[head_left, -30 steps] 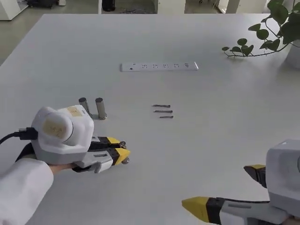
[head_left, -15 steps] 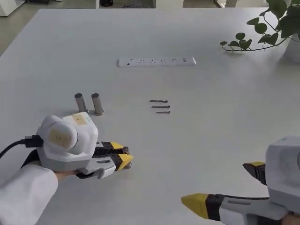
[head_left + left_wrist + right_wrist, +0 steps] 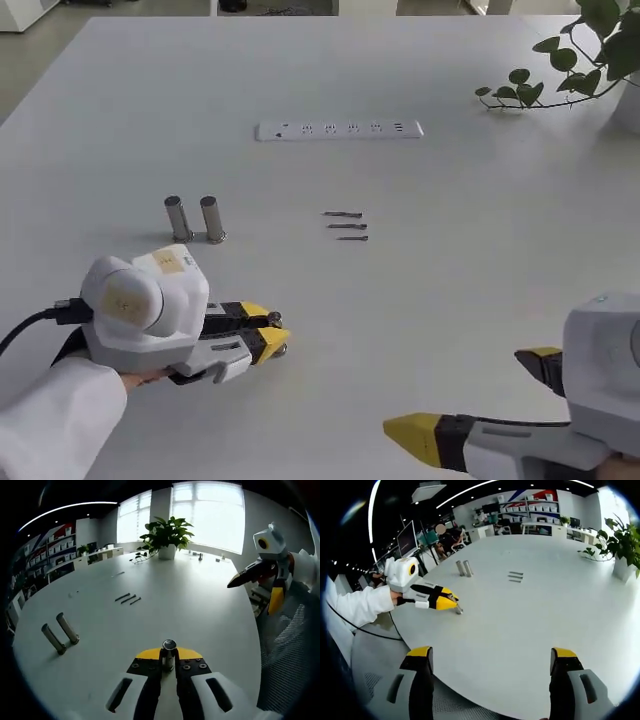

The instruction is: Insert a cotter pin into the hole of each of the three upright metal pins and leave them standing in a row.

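1. Your left gripper sits low over the near-left part of the table, lying roughly level, with its yellow tips pointing right in the head view. Your hand is under the white housing, in a white sleeve, and a black cable trails off the back.
2. Its jaws are clamped on one metal pin. The left gripper view shows the round top end of the pin pinched between the black pads. In the right gripper view the pin pokes down below the tips to the tabletop, but I can't tell whether it touches.
3. Your right gripper is at the near-right edge with its jaws spread wide and nothing between them. Its own view looks across the table between the two yellow-capped fingers.
4. The other two metal pins stand upright just beside each other, behind the left gripper. They are plain grey cylinders with a dull metal finish and small flared bases.
5. Three cotter pins lie flat mid-table, parallel and stacked in a short column, to the right of the standing pins and well apart from both grippers. They are thin, dark and wire-like.
6. The tabletop is matte white and smooth. A white power strip lies further back, and a leafy potted plant sits at the far-right corner.
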The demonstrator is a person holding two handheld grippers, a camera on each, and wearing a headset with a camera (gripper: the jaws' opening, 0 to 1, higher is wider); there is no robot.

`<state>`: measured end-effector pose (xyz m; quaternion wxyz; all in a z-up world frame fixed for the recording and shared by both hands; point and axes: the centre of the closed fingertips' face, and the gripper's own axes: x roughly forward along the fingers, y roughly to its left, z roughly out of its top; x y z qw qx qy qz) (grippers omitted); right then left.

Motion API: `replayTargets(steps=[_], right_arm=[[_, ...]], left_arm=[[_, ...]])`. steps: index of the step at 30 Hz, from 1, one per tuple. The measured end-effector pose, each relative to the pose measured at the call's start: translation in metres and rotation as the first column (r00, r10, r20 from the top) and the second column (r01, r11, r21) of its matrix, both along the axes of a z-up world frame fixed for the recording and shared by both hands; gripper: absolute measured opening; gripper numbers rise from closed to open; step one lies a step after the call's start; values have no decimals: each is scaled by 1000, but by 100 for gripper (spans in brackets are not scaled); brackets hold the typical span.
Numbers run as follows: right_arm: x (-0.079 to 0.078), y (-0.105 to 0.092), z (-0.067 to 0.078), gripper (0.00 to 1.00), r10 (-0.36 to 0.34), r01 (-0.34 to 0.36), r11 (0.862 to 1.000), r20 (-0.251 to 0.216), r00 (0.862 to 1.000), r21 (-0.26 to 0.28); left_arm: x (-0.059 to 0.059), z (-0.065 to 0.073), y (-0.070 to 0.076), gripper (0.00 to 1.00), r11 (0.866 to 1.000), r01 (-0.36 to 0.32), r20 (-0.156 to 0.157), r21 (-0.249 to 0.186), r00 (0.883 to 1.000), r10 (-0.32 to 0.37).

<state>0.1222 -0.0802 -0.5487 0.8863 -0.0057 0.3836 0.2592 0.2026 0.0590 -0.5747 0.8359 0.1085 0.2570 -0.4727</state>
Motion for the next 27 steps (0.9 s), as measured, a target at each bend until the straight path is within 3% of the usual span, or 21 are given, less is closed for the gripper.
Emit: replayTargets(steps=[16, 27], right_arm=[[0, -5, -1, 97, -9, 9, 1000, -3, 1000, -6], [1, -8, -2, 98, -7, 7, 1000, -2, 1000, -20]], left_arm=[[-5, 0, 2, 10, 1000, 10, -7, 27, 1000, -9], [-20, 15, 9, 41, 999, 32, -30, -8, 999, -32]])
